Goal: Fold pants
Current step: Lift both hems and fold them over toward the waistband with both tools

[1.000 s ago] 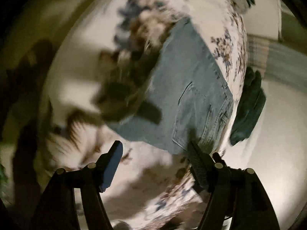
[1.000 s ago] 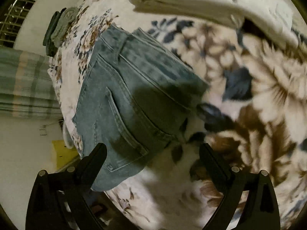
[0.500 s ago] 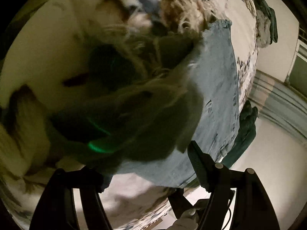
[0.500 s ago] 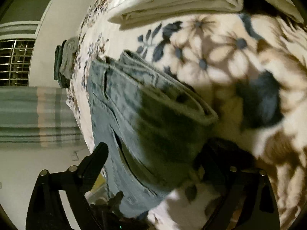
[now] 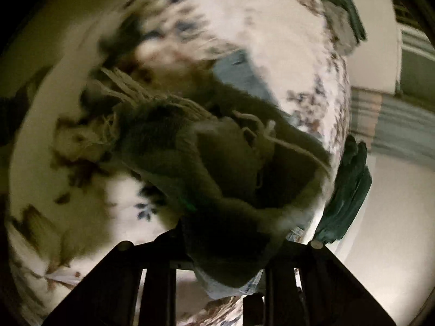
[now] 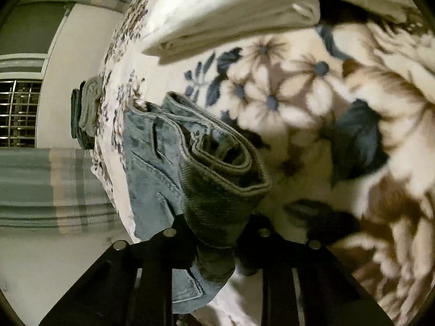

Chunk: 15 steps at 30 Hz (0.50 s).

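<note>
The light blue denim pants (image 6: 152,163) lie folded on a floral blanket (image 6: 312,87). My right gripper (image 6: 217,233) is shut on the thick waistband end of the pants, which bulges up between its jaws. In the left wrist view my left gripper (image 5: 228,241) is shut on a frayed, dark, shadowed end of the pants (image 5: 190,146), lifted close to the camera and blurred. A strip of the blue denim (image 5: 239,70) shows beyond it on the blanket (image 5: 89,217).
Folded cream bedding (image 6: 231,19) lies at the far side of the bed. Dark green folded clothes (image 5: 348,190) hang at the bed's edge, and they also show in the right wrist view (image 6: 87,114). A striped curtain (image 6: 40,190) and a window grille (image 6: 19,111) are beyond the bed.
Both grippers have shut on the pants. The right one moved onto the waistband end and gripped it. The left one lifted the frayed end up toward the camera.
</note>
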Each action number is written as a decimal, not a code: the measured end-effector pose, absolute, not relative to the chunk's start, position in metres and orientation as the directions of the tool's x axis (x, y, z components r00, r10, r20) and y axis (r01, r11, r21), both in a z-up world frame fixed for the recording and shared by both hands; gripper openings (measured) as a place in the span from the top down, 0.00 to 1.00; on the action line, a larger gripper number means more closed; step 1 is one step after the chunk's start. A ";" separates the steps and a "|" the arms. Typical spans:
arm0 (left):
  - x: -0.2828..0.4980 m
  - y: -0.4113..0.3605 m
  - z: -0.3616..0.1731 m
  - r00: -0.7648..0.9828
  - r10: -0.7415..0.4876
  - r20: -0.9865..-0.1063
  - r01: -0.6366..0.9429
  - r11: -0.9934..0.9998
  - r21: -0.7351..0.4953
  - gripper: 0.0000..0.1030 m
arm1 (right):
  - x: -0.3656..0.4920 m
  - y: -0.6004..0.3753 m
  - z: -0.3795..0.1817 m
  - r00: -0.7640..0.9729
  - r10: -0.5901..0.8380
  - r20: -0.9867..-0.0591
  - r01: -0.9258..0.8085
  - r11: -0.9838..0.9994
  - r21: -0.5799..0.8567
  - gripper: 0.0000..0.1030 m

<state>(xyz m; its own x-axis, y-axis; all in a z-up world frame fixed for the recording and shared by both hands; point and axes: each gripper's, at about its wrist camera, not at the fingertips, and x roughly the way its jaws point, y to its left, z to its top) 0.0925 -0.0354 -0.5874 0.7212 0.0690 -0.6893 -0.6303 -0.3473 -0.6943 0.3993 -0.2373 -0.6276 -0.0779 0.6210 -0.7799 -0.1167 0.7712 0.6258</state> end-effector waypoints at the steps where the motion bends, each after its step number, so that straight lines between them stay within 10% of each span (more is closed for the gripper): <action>1: 0.096 -0.029 -0.572 0.717 0.064 -0.694 -0.647 -0.308 -0.697 0.82 | 0.397 -0.238 -0.622 -0.068 0.630 -0.774 -0.091 0.768 0.633 0.79; 15: 0.236 0.038 -0.384 0.742 -0.087 -0.664 -0.650 0.144 -0.746 0.83 | 0.416 -0.248 -0.466 0.114 0.677 -0.727 0.075 0.724 0.686 0.83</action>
<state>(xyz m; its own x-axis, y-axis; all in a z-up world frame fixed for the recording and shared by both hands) 0.2358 0.0379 -0.3836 0.7425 -0.0867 -0.6643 -0.6505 0.1436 -0.7458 0.4157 -0.2477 -0.4665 0.1140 0.6772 -0.7269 0.0747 0.7238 0.6860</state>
